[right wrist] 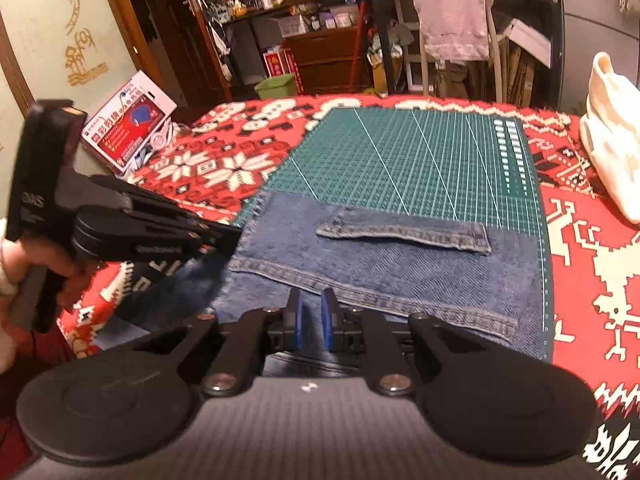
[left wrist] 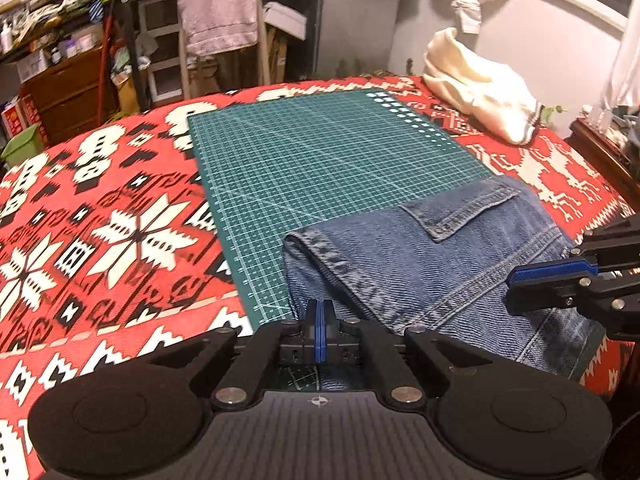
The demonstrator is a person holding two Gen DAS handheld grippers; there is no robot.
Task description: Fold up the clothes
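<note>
One pair of jeans (right wrist: 384, 264) lies folded flat right in front of both grippers, its long side running crosswise to the way the fingers point, so the fold stretches from one gripper across to the other. It covers the near end of a single green cutting mat (right wrist: 420, 160), and its near part reaches over the patterned blanket (left wrist: 100, 220) under the tools. The denim is a mid-blue twill, faded, with heavy double-stitched seams; one hemmed strip (right wrist: 404, 234) lies across the top of the fold, and from the left wrist view a patch pocket (left wrist: 456, 210) with a stitched edge shows ahead and to the right.

The left gripper (left wrist: 321, 312) has its blue pads pressed together with no gap between them, tips low at the near left edge of the denim; whether any cloth is pinched there I cannot tell. The right gripper (right wrist: 311, 312) shows a narrow gap between its two blue pads, nothing in it, tips just above the near seam. A hand (right wrist: 16, 256) grips the left tool's handle off to the right gripper's left.

The mat is a flat rectangle printed with a fine white grid and a column of pale squares on its far right side. The blanket is woven-looking, red with white and black snowflakes and deer. Beyond the mat, ahead and to the right, sits one soft cream garment (left wrist: 480, 88) in a rumpled heap, well apart from the jeans.
</note>
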